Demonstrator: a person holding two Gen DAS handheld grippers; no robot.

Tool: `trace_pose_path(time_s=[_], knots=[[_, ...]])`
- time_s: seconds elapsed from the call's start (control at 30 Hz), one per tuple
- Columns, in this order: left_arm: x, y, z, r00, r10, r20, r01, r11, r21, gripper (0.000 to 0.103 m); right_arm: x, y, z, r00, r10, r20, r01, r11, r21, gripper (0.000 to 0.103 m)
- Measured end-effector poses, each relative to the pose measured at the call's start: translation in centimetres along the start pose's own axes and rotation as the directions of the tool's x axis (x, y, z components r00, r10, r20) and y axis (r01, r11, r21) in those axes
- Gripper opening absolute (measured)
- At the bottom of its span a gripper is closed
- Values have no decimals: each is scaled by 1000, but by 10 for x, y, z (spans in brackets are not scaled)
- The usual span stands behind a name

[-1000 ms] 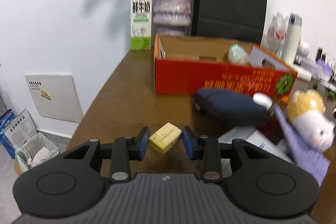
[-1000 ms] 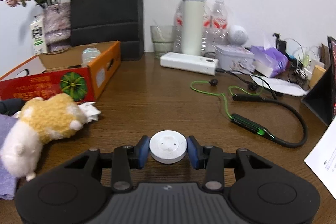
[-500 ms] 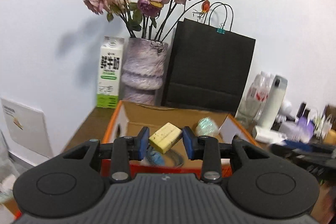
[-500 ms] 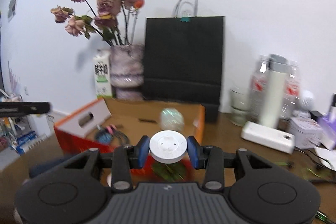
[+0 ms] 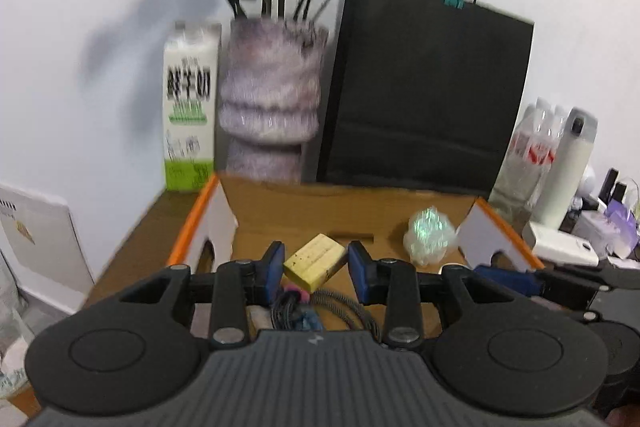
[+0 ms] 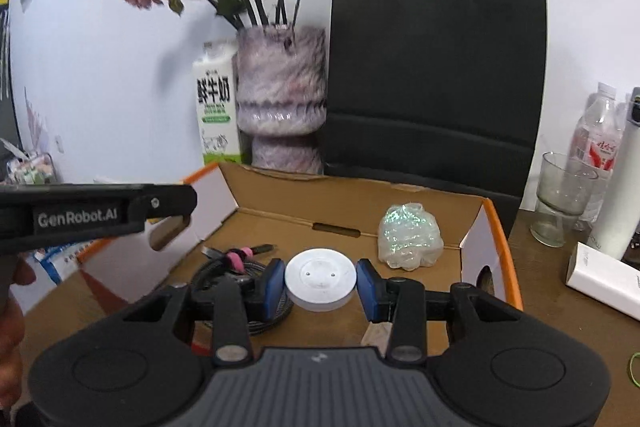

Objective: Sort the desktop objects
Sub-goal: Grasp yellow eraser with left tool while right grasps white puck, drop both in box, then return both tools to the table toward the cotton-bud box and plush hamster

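Both jaws are gripping: your left gripper (image 5: 315,266) is pinching a yellow rectangular block (image 5: 314,260), your right gripper (image 6: 321,285) a white round plastic disc (image 6: 320,279), above the orange-edged cardboard box (image 6: 348,205).

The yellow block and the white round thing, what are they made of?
The yellow block looks like soft, matte rubber or foam, maybe an eraser: dull, speckled faces, scuffed corners. The white round thing looks like smooth hard plastic: an even, slightly shiny top with tiny moulded marks.

Office or home desk w/ clutter, brown counter (image 6: 560,311), beyond jaws a flower vase (image 6: 281,99), milk carton (image 6: 216,107), black paper bag (image 6: 436,75), water bottles (image 6: 596,143) at right.
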State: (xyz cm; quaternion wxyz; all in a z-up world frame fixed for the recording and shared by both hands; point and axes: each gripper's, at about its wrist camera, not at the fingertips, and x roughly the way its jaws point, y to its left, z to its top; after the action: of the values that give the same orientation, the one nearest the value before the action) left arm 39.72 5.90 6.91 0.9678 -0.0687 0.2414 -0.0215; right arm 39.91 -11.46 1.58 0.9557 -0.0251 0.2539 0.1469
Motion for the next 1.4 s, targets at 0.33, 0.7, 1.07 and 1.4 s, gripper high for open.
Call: trace_pose_path(time_s=[0.33,0.7,1.07,1.4], knots=[[3,-1,-7,999,26,-36,-26,1000,5,67,7,-1,-3,999,10,-41,-10,1000,8,41],[-16,-8,3,999,34,-14,-35,999,-22,103,-8,-1,2,1000,-13,11,13,1000,7,103],[-32,-6,6,999,37,-19,-37,999,-20,103,-32,0,6,999,-26,20,27,1000,-17,103],[-80,5,-18,999,29,-22,-28,998,53,103,-95,-38,-10,1000,-23,13,22,999,49,103]])
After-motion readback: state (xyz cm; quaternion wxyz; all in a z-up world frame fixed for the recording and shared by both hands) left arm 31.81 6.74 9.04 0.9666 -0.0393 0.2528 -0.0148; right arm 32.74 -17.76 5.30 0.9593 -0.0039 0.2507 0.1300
